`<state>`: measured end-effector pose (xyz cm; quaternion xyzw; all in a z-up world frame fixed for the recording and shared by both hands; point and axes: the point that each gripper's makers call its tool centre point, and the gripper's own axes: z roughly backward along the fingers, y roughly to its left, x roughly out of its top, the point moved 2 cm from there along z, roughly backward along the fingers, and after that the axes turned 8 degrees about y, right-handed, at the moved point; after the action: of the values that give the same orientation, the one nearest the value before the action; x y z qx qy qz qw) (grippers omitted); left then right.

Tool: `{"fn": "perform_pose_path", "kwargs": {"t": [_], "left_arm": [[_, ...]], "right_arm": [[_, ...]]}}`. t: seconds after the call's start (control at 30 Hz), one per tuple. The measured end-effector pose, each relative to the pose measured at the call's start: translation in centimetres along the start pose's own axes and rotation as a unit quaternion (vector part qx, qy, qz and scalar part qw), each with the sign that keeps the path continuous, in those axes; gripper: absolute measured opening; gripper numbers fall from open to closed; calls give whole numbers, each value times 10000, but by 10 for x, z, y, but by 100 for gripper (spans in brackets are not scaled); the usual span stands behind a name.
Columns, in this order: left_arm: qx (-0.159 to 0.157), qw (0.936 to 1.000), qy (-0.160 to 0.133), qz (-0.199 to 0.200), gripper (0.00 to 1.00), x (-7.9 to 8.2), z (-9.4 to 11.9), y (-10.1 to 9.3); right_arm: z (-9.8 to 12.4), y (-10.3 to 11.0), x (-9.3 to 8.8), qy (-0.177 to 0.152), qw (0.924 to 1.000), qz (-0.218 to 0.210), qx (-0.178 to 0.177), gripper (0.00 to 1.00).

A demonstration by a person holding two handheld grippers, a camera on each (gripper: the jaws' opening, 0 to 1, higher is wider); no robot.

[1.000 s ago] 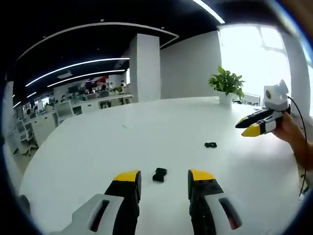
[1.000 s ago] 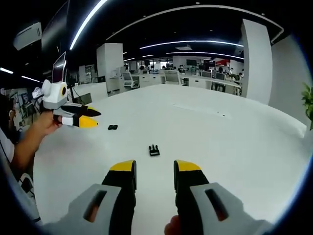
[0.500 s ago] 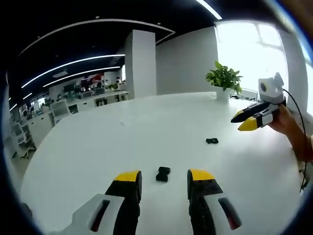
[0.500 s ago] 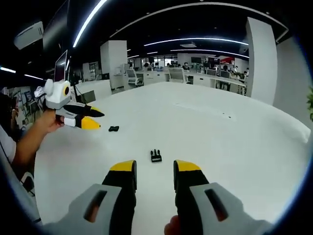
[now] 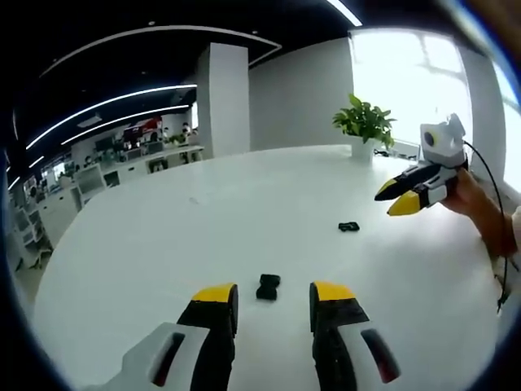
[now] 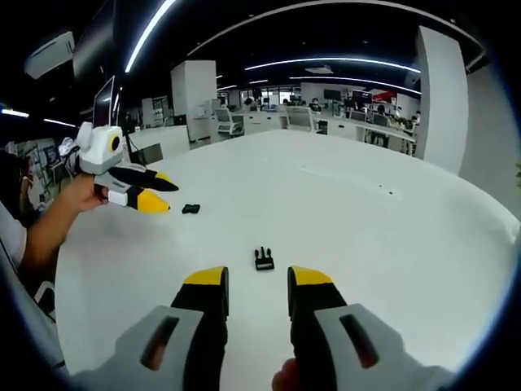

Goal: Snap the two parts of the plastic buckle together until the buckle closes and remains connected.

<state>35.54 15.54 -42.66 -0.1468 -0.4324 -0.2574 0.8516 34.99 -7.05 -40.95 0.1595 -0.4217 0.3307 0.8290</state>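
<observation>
Both grippers have edged closer to the two buckle parts over the last second, so each piece now sits nearer its own jaws, while the pieces themselves lie where they were on the white table.

Left gripper view: the left gripper (image 5: 273, 295) has its yellow-tipped jaws spread wide and holds nothing. One buckle half (image 5: 268, 287) lies flat on the table (image 5: 163, 236) right between the jaw tips and just ahead of them, its long axis running roughly away from the camera, tilted slightly to the right. The other buckle half (image 5: 348, 226) lies farther off to the right, well apart from the first, its long axis about crosswise. Above it the right gripper (image 5: 392, 198) hangs in the air in a hand (image 5: 466, 194), its tips pointing left and down; whether its jaws are spread cannot be told here. A potted plant (image 5: 364, 126) stands at the table's far edge.

Right gripper view: the right gripper (image 6: 257, 279) is also spread wide and empty. The pronged half (image 6: 263, 259) lies just ahead of the gap, prongs pointing away. The socket half (image 6: 190, 209) lies to the left, beneath the left gripper (image 6: 160, 193)
</observation>
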Motion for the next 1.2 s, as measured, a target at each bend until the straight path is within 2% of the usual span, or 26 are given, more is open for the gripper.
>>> {"fn": "perform_pose_path", "kwargs": {"t": [0.43, 1.2], "left_arm": [[-53, 9998, 166, -121, 32, -1, -3, 1], [-185, 9989, 363, -229, 29, -2, -18, 2]], "right_arm": [[-10, -4, 6, 52, 10000, -14, 82, 26], [-30, -5, 2, 310, 9992, -109, 207, 25]]}}
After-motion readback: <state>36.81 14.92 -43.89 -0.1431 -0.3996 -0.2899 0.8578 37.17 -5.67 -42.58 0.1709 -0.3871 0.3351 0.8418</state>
